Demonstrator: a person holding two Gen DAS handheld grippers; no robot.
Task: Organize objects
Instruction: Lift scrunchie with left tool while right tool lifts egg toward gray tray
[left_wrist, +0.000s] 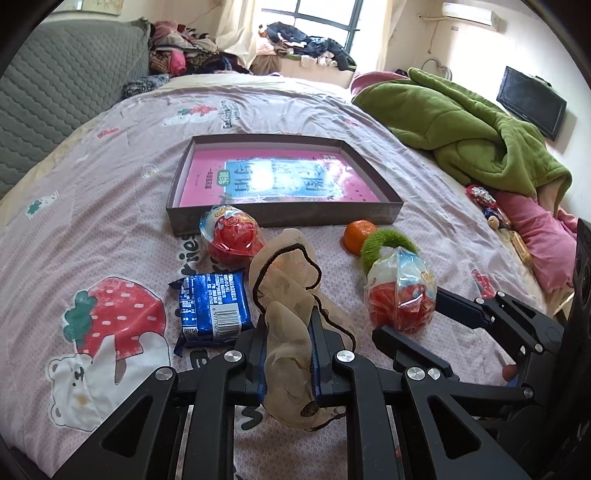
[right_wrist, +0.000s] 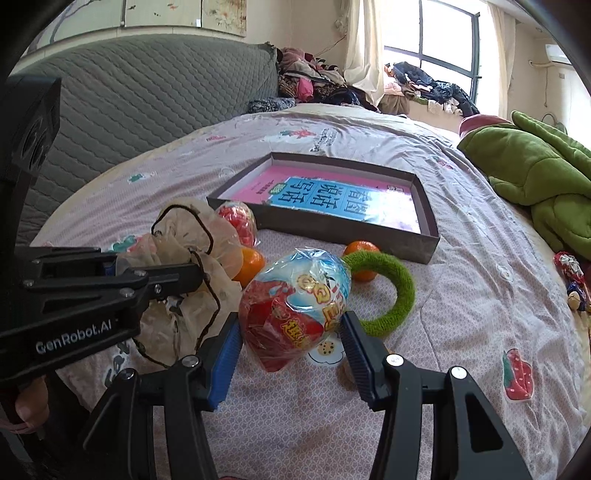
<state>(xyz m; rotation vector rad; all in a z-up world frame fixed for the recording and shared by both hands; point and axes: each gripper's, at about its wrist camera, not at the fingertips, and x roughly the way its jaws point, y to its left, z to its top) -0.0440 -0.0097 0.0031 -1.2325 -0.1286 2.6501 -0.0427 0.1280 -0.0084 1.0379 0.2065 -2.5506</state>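
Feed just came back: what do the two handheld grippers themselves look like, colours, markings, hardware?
Both are matte black linkage frames with silver round screws. The left gripper and right gripper carry ribbed blue pads on the inner finger faces. White "GenRobot.AI" lettering marks the left one's side. No cables or sleeves show.

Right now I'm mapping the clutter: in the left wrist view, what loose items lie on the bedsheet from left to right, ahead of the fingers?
Blue snack packet → red wrapped toy egg → orange → green fuzzy ring
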